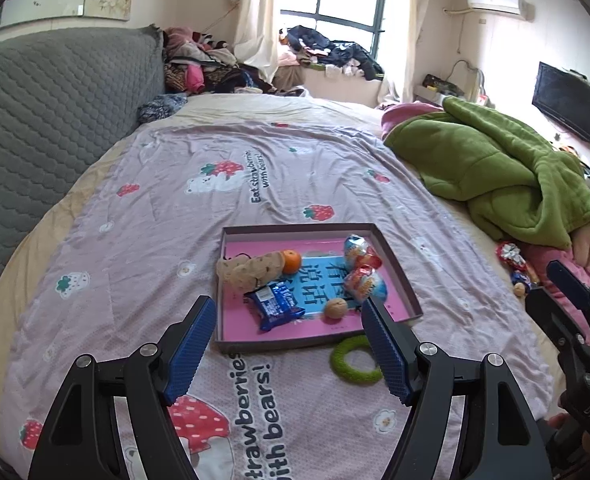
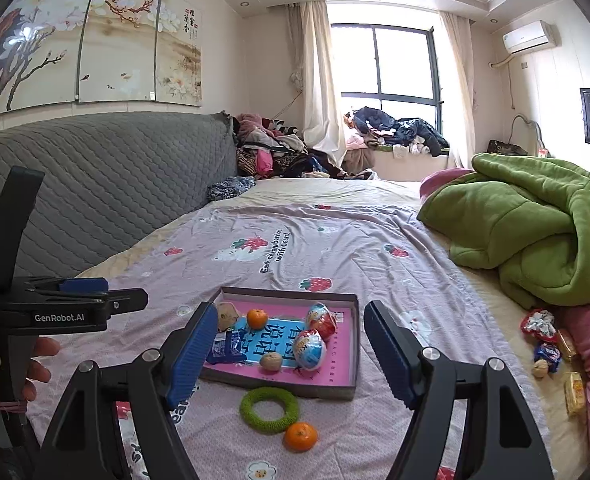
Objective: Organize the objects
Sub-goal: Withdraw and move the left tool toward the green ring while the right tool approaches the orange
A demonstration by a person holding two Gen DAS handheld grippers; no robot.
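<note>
— Tray (image 2: 335,390) sits at lower centre of the right wrist view, between the spread jaws of the right gripper (image 2: 291,338), which holds nothing. What's beside it?

— A green ring (image 2: 269,405) just below its near wall, and a loose tangerine (image 2: 301,436) lower right of that.

— And the left gripper (image 1: 289,326)?

— Jaws wide apart, empty; the tray's near edge lies between them, the ring by the right finger.
</note>
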